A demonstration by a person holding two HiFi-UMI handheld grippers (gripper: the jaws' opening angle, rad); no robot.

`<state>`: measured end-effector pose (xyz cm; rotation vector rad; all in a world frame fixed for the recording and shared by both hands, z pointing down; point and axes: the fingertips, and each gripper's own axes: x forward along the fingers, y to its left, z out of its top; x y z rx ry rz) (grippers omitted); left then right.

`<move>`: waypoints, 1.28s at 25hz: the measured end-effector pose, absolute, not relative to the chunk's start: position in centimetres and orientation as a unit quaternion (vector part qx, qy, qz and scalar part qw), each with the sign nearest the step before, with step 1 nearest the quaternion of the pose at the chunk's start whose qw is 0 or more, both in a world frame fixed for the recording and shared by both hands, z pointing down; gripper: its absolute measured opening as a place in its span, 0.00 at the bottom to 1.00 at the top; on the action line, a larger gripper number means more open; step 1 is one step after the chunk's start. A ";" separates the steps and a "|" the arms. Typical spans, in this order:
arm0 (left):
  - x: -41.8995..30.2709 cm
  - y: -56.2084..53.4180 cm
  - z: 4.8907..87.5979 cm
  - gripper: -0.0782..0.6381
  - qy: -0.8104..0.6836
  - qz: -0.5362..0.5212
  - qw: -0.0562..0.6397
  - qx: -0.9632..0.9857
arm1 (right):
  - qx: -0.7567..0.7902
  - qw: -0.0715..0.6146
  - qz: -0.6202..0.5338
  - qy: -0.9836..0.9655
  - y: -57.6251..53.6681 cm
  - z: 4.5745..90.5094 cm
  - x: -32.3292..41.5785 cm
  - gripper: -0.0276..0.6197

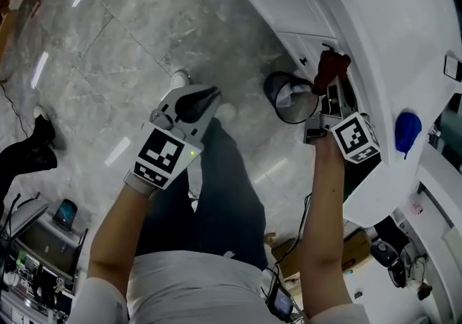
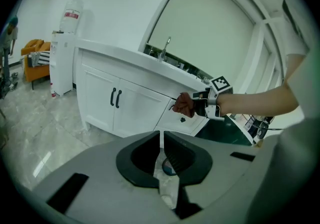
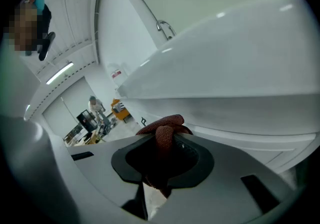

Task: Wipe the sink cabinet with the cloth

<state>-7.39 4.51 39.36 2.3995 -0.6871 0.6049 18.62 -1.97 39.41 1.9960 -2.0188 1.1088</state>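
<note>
Wiping seems under way: the right gripper [image 3: 162, 154], jaws clamped on the crumpled dark-red woven cloth [image 3: 163, 127], holds it at the white sink cabinet [image 2: 135, 104] just under the counter edge, so the next stroke calls for a steady sideways drag, while the left gripper [image 2: 161, 157], jaws together and empty, hangs well clear of the cabinet.

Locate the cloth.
At the head view's right, the cloth is clamped in the right gripper, against the sink cabinet front just under the countertop.
</note>
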 end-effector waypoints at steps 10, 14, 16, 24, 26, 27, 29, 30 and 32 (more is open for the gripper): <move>-7.4 1.8 41.4 0.13 -0.266 0.207 0.292 0.895 | 0.679 0.045 0.355 -0.641 -5.4 42.6 20.4 0.15; -7.8 1.9 42.4 0.13 -0.265 0.207 0.301 0.892 | 0.688 0.055 0.367 -0.623 -5.9 44.6 20.9 0.15; -8.2 2.0 42.8 0.13 -0.268 0.210 0.302 0.890 | 0.689 0.058 0.369 -0.621 -6.1 45.2 21.2 0.15; -8.2 1.7 44.2 0.13 -0.275 0.215 0.315 0.882 | 0.684 0.069 0.397 -0.607 -6.4 50.2 21.9 0.15; -8.0 1.8 44.6 0.13 -0.274 0.217 0.316 0.882 | 0.687 0.070 0.398 -0.605 -6.5 51.8 21.8 0.15; -7.8 1.9 44.9 0.13 -0.273 0.219 0.316 0.882 | 0.688 0.069 0.397 -0.603 -6.6 52.5 21.7 0.15; -7.5 1.9 45.5 0.13 -0.269 0.223 0.315 0.882 | 0.693 0.063 0.397 -0.598 -6.7 53.9 21.6 0.15; -7.3 1.9 45.9 0.13 -0.266 0.225 0.316 0.883 | 0.696 0.059 0.398 -0.595 -6.9 54.5 21.5 0.15; -6.7 1.8 46.5 0.13 -0.261 0.226 0.318 0.883 | 0.700 0.052 0.401 -0.588 -7.1 55.9 21.4 0.15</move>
